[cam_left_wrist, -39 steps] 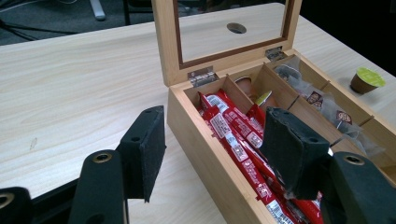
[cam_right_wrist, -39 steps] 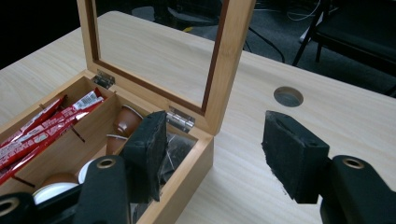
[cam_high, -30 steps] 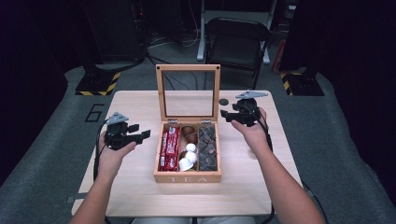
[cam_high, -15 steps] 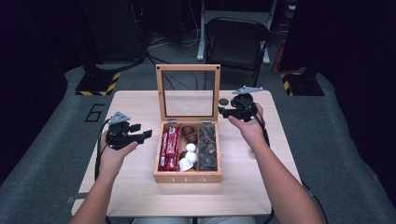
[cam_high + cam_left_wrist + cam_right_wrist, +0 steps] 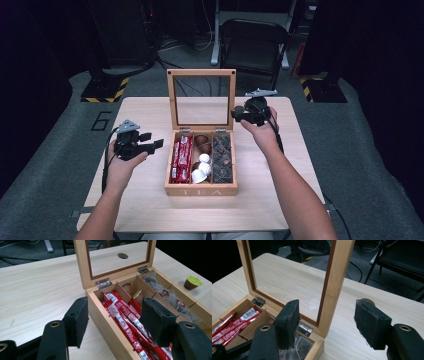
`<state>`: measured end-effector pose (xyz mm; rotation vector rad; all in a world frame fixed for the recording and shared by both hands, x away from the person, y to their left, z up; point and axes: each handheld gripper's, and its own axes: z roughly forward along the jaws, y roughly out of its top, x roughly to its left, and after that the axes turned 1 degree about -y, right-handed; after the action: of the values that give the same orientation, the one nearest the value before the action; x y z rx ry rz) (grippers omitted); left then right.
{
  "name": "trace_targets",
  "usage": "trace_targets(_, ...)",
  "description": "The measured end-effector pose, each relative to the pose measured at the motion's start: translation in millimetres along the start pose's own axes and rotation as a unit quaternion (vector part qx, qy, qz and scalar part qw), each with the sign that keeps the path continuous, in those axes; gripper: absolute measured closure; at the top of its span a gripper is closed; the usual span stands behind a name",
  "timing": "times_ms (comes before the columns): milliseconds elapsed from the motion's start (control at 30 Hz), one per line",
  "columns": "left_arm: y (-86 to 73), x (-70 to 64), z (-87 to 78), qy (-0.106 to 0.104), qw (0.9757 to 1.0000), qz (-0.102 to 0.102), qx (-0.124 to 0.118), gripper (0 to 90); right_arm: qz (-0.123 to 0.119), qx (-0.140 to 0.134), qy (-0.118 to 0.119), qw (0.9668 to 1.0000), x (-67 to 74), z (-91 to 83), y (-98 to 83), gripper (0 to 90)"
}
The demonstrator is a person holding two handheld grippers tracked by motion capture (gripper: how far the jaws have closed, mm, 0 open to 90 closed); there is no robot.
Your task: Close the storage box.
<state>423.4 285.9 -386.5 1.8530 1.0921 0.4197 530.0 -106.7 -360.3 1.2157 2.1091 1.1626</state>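
So there's a dark folding chair (image 5: 255, 45) sitting behind the tabletop (image 5: 145, 210), and a little brown pod with a green top (image 5: 192, 282) parked on the wood just beside the box's right side. The wooden tea box (image 5: 201, 190) sits mid-tabletop with its glass-paned lid (image 5: 201, 100) standing straight up, and that lid's right edge is pretty much right in front of the right gripper (image 5: 325, 322). That one's held up near the lid's top right corner, fingers (image 5: 288, 320) parted with the lid's side rail showing in the gap but not touched; its fingers have just been opening. The left gripper (image 5: 112, 320) hovers off the box's left wall, aimed across it, fingers half spread with nothing in them. Inside the box: red stick packets (image 5: 181, 157) on the left, brown and white pods (image 5: 201, 160) in the middle, dark clear-wrapped tea bags (image 5: 222, 157) on the right.
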Motion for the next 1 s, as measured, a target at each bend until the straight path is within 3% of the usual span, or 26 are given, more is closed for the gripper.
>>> trace_targets(1000,-1.2,-0.2,-1.0,-0.002,1.0000,0.002,0.001,39.6,0.009,0.020,0.004,0.9997,-4.8,45.1,-1.3,35.3)
